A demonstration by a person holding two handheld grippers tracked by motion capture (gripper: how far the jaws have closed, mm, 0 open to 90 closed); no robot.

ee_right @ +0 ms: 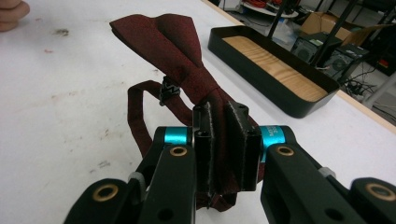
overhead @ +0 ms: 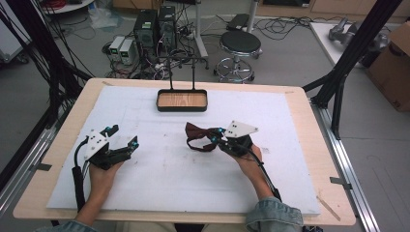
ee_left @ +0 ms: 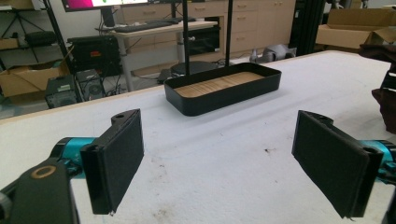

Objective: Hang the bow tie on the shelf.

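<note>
My right gripper [ee_right: 223, 140] had its jaws pressed together on one wing of the dark red bow tie [ee_right: 175, 51]. The pinched cloth bunched between the pads, and the rest of the tie ran away from the jaws over the white mat [overhead: 159, 179]. The knot sat just beyond the jaw tips, the free wing spread past it, and the neck strap [ee_right: 137, 116] looped off to one side with its small metal clasp [ee_right: 167, 90] beside the knot.

In the high view the bow tie [overhead: 199, 137] lay near the middle of the mat, just left of my right gripper [overhead: 218, 137] and well short of the black tray [overhead: 182, 100] with the wooden floor at the far edge.

The tie's long axis ran wing to wing, straight out along my jaws. In the high view that put the free wing pointing left and a little away from me.

To do the lift well, I judged that I should keep the squeeze firm and raise it slowly, so the strap came clear of the mat without snagging. A grip on one wing would let the tie droop, so I would carry it high over the tray's rim.

My left gripper [overhead: 120, 137] rested apart on the left, jaws spread wide and holding nothing.
</note>
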